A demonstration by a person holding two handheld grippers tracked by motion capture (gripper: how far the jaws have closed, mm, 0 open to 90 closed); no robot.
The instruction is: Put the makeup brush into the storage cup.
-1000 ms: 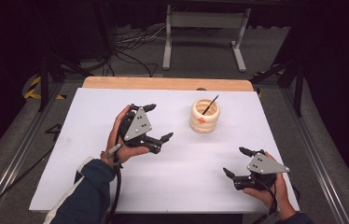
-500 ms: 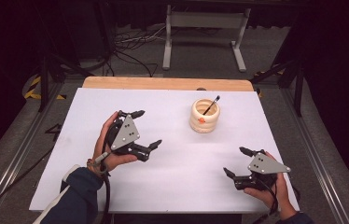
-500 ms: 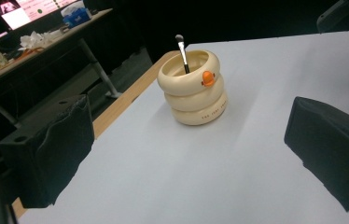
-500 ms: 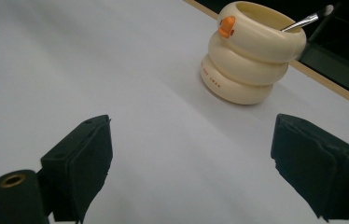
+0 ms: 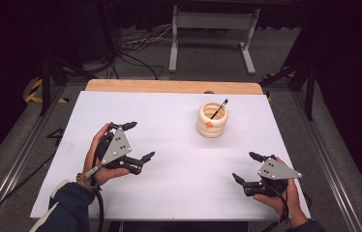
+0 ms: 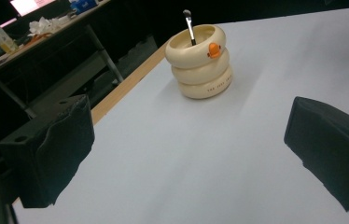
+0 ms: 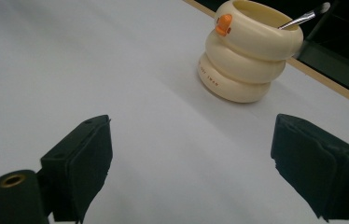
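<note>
A cream ringed holder (image 5: 213, 121) with an orange beak stands on the white table (image 5: 169, 111), right of centre toward the far edge. A thin black brush (image 5: 219, 108) leans inside it. The same holder (image 6: 200, 60) and brush (image 6: 189, 25) lie ahead in the left gripper view, and the holder (image 7: 249, 51) with its brush (image 7: 305, 17) is ahead in the right gripper view. My left gripper (image 5: 138, 141) hovers open at the left of the table, nothing between its jaws. Near the front right my right gripper (image 5: 247, 167) is open and holds nothing.
A wooden strip (image 5: 169, 87) edges the table's far side. Beyond it stand a metal frame (image 5: 213, 29) and cables (image 5: 130, 48) on the dark floor. A cluttered bench (image 6: 32, 32) is in the background of the left gripper view.
My left gripper has drawn back toward the near left of the table, away from the holder, staying open. The right gripper has not moved.
</note>
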